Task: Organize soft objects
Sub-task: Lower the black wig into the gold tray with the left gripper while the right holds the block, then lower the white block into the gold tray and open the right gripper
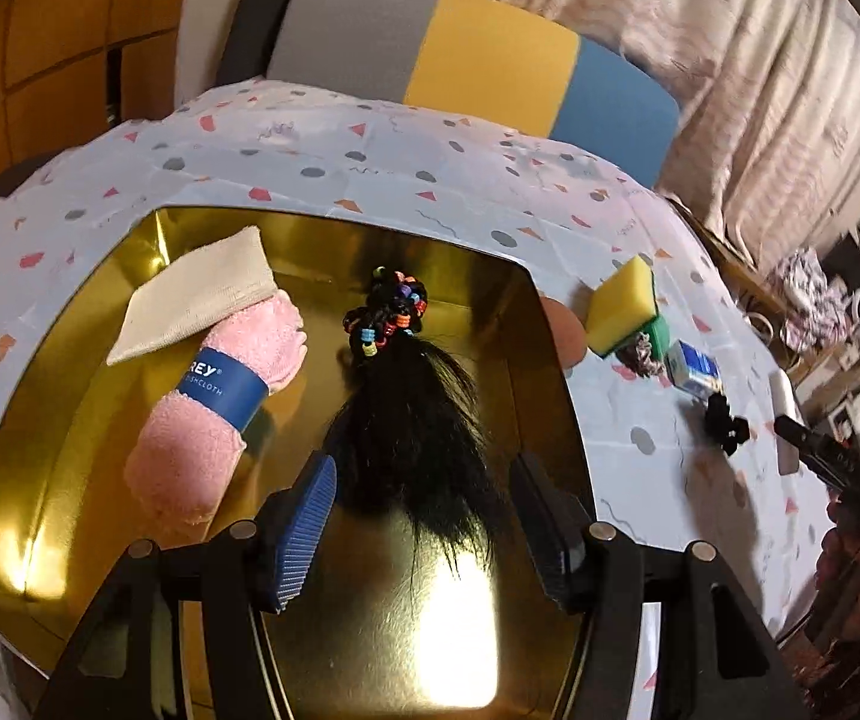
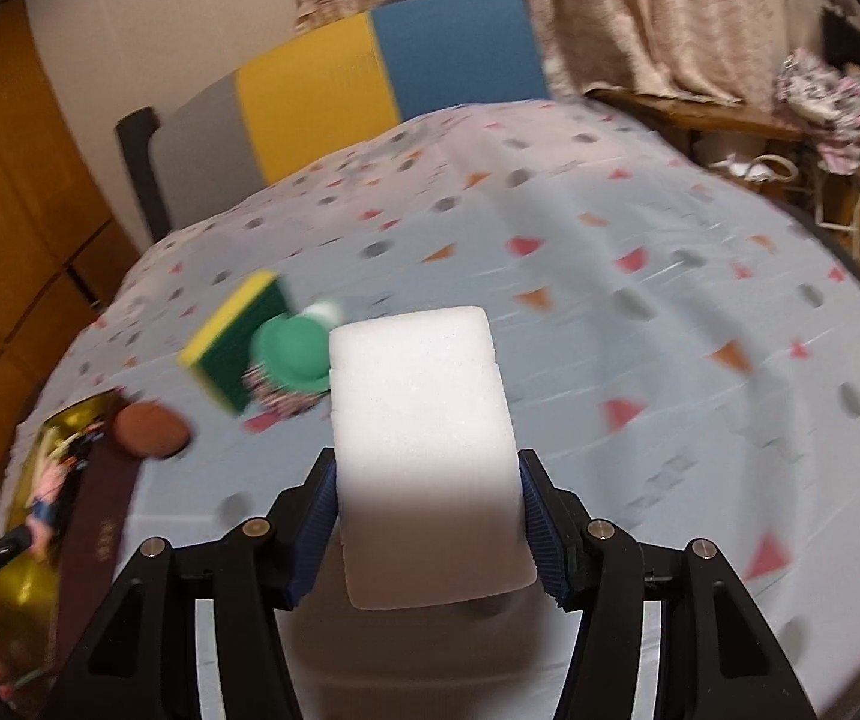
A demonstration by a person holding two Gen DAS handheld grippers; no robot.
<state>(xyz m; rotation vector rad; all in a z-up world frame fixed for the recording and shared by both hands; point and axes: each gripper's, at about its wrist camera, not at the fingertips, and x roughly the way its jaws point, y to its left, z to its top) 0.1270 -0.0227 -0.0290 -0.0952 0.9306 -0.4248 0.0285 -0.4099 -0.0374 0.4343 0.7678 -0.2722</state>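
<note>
Left wrist view: left gripper (image 1: 423, 516) with fingers apart over the gold tray (image 1: 39, 480); black hair tuft (image 1: 411, 420) lies loose between them, long axis running away from the fingers.

Right wrist view: right gripper (image 2: 426, 516) clamped on white foam block (image 2: 423, 450) — tray low and far left, so the carry runs leftward.

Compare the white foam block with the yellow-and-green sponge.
The white foam block is plain white; the yellow-and-green sponge has a yellow body with a dark green face. The block is clamped between the right gripper fingers; the sponge lies on the patterned tablecloth. Both are rectangular.
</note>
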